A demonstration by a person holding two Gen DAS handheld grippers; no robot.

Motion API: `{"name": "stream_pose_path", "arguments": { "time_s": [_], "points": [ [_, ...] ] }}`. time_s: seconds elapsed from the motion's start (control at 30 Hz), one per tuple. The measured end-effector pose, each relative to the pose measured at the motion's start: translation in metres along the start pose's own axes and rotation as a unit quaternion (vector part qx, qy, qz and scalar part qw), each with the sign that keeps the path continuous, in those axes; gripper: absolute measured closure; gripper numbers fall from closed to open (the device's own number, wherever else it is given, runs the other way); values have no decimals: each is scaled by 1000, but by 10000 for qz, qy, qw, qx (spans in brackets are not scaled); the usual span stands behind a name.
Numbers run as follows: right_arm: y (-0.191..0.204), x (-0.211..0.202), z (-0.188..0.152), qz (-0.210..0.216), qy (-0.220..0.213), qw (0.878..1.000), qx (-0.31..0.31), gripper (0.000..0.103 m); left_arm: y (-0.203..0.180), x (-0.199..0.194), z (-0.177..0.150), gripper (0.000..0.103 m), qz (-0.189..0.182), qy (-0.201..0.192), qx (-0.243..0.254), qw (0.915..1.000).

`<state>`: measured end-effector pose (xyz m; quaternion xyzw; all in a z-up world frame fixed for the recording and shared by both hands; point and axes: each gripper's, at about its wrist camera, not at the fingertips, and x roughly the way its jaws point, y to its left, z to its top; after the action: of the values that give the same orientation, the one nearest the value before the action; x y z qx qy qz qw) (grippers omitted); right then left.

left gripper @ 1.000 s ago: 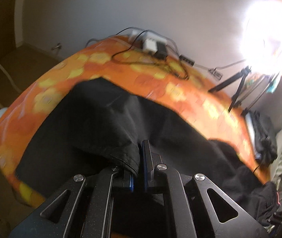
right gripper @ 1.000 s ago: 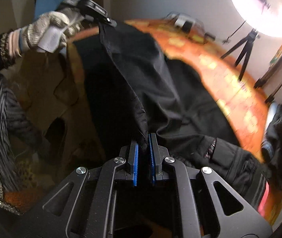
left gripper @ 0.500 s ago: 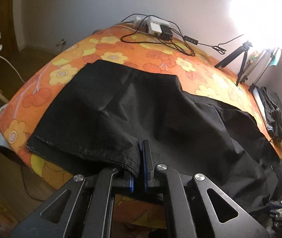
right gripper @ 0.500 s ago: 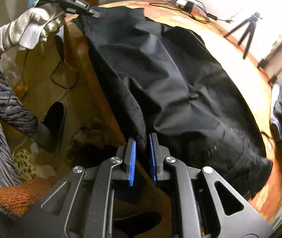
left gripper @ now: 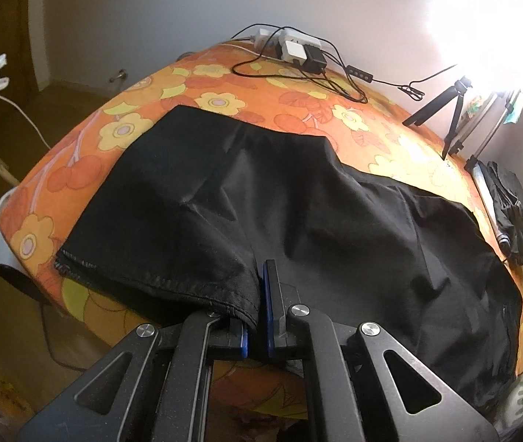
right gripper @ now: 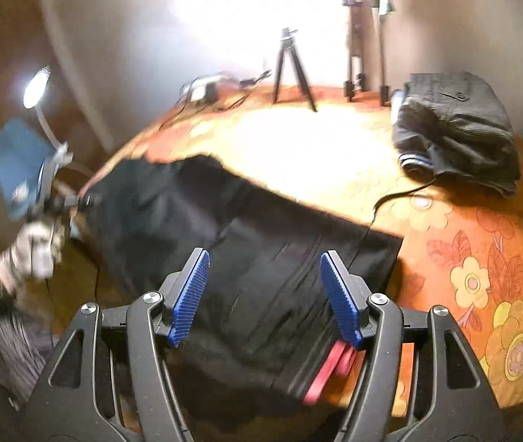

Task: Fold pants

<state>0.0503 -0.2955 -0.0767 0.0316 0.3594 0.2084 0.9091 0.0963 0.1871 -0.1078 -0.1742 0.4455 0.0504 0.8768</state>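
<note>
While flat, pants (left gripper: 298, 206) lengthwise along bedspread (left gripper: 224, 84)

Overexposed lamp glare, blurred right view

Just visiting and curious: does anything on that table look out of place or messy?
The black pants lie rumpled, hem corner pinched in the left gripper. Tangled cables and another dark garment clutter the far side.
</note>
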Motion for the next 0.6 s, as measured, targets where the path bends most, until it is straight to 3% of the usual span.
{"name": "stream_pose_path", "arguments": {
  "time_s": [0.2,0.27,0.43,0.6],
  "points": [
    [54,48,42,65,115,9972,-735,37,10,-11,-5,95,-176,-36,-295,9994],
    [77,72,55,79,198,9943,-1044,37,16,-15,-8,83,-173,-28,-409,9990],
    [137,130,76,177,402,9868,-1557,37,51,-32,-9,62,-247,-167,-955,9950],
    [184,176,85,103,593,9756,-2112,37,101,-55,-4,61,-234,-399,-1661,9850]
  ]
}}
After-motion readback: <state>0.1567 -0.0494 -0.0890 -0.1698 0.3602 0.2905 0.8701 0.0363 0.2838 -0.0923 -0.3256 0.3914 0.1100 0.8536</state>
